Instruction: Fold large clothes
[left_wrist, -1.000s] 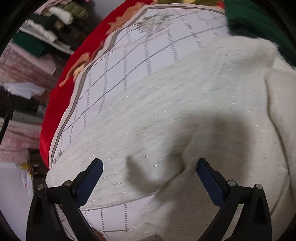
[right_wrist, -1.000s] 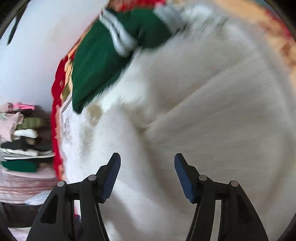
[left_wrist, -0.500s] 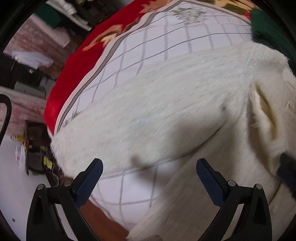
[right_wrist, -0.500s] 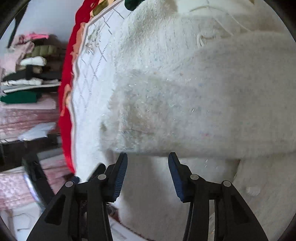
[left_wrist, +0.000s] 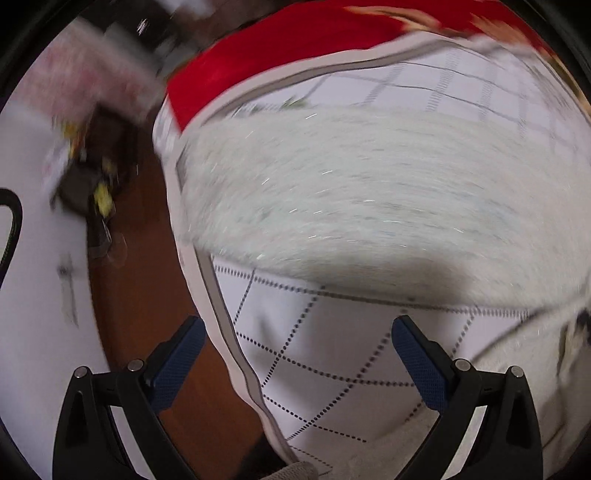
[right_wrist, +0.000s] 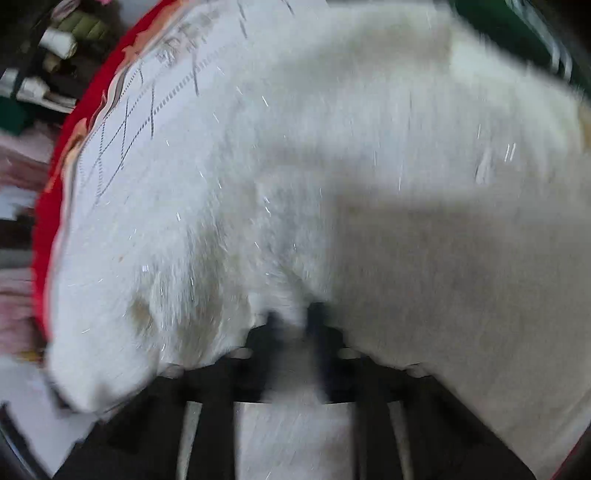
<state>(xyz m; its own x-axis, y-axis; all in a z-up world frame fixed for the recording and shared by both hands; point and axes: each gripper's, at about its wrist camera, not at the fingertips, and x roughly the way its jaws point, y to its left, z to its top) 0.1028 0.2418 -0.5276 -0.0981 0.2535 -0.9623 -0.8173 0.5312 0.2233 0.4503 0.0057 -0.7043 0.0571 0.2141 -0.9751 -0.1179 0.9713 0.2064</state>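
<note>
A large fluffy white garment (left_wrist: 369, 192) lies on a bed with a white checked cover (left_wrist: 332, 354). In the left wrist view my left gripper (left_wrist: 295, 354) is open and empty, over the bed's near corner, just short of the garment's edge. In the right wrist view the garment (right_wrist: 332, 166) fills the frame, blurred by motion. My right gripper (right_wrist: 295, 317) is shut on a fold of the white garment, with fabric bunched around its fingertips.
The bed cover has a red border (left_wrist: 295, 44) and ends at a corner above a brown floor (left_wrist: 147, 295). A green garment (right_wrist: 517, 40) lies at the far side. Shelves with folded clothes (right_wrist: 44, 62) stand beyond the bed. Dark clutter (left_wrist: 92, 166) sits on the floor.
My right gripper has closed on the white garment. My left gripper has pulled back toward the bed's corner, still open. Both views blur with motion.
</note>
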